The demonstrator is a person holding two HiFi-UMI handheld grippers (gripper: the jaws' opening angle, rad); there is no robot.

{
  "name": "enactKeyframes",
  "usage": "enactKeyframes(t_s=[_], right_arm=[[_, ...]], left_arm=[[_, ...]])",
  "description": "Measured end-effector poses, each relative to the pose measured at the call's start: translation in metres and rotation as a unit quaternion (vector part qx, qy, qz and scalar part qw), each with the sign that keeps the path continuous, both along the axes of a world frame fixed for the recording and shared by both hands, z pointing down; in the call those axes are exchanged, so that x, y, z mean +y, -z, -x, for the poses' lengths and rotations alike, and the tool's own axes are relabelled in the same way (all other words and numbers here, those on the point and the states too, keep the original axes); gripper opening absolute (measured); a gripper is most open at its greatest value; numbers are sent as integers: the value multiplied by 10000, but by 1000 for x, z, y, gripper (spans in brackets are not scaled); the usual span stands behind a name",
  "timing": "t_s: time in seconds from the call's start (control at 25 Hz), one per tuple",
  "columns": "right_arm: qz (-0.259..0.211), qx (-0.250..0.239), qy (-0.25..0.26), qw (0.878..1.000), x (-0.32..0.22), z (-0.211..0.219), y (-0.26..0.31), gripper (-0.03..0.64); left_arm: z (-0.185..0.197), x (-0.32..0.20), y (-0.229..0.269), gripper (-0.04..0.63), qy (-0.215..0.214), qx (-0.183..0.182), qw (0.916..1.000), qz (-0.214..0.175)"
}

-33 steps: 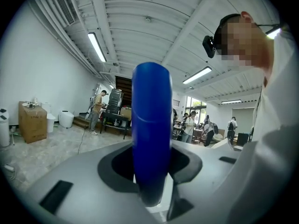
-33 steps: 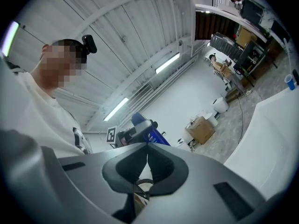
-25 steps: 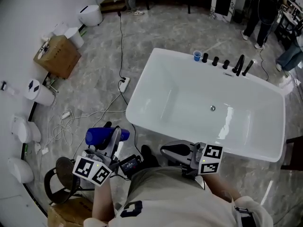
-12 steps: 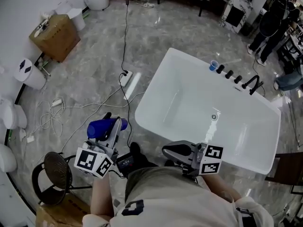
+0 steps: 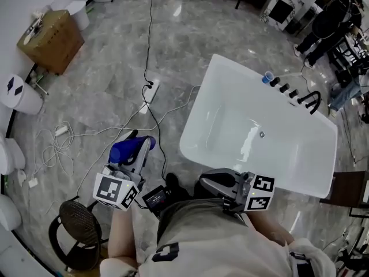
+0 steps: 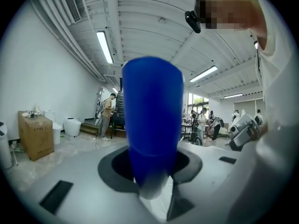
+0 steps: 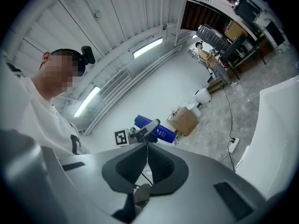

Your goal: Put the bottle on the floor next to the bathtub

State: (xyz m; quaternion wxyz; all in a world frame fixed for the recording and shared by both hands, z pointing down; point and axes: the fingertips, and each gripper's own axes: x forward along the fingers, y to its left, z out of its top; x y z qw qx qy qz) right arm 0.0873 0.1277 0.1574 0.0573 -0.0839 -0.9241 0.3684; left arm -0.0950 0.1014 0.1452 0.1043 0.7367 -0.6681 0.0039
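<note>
Clamping a blue cylindrical plastic bottle (image 6: 152, 120) between the partly spread jaws of our left gripper (image 5: 140, 152), we are holding it in the air over the grey marbled floor (image 5: 104, 97), near the white freestanding bathtub (image 5: 300, 175); our right gripper (image 7: 146, 147) is hanging empty, jaws pressed together

The bottle (image 5: 128, 150) is left of the bathtub (image 5: 230, 97), the cardboard box (image 5: 49, 33) farther left beyond it.

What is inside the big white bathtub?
In the bathtub, only a small round drain shows on the bare white bottom, with no toys. The right gripper covers part of the near rim, so that bit is hidden.
</note>
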Motion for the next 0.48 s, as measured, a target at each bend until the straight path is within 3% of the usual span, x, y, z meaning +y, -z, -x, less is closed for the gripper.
enactKeyframes(t_s=[0.16,0.32,0.48], right_arm=[[4,-2,-33,10000,-5,12,3,28],[21,-151,83,9998,-17,15,12,28],[-146,-410,197,9989,-34,14,20,28]], left_arm=[[28,-29,11,186,-272,-749,9968,18],[31,-59,23,186,-437,-1001,9940,86],[34,-70,23,186,-544,-1607,9847,397]])
